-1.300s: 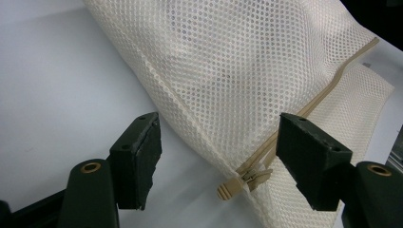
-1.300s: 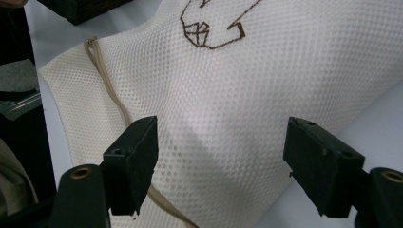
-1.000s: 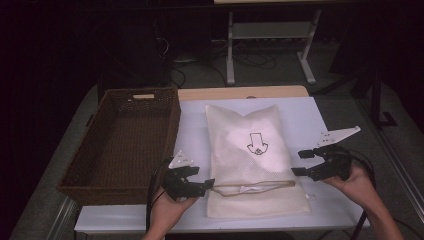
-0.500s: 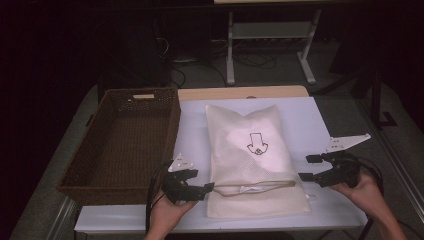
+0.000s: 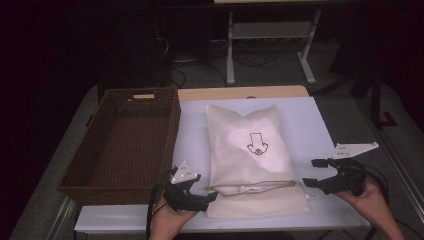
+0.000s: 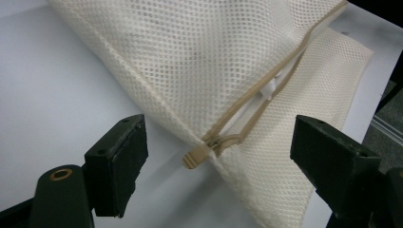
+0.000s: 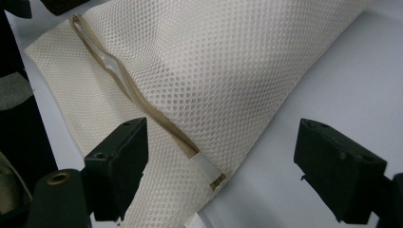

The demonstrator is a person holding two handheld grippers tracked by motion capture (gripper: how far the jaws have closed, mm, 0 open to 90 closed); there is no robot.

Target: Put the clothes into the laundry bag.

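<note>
One sign, no readable words

The cream mesh bag (image 5: 252, 150) lying on the bench (image 5: 192, 135) bears a single black outline mark (image 5: 257, 144) on its upper face: a broad arrow pointing toward the bag's zipped end, with a small dark pattern inside its head that is too small to make out. No letters, numbers or brand names can be read anywhere.
</note>
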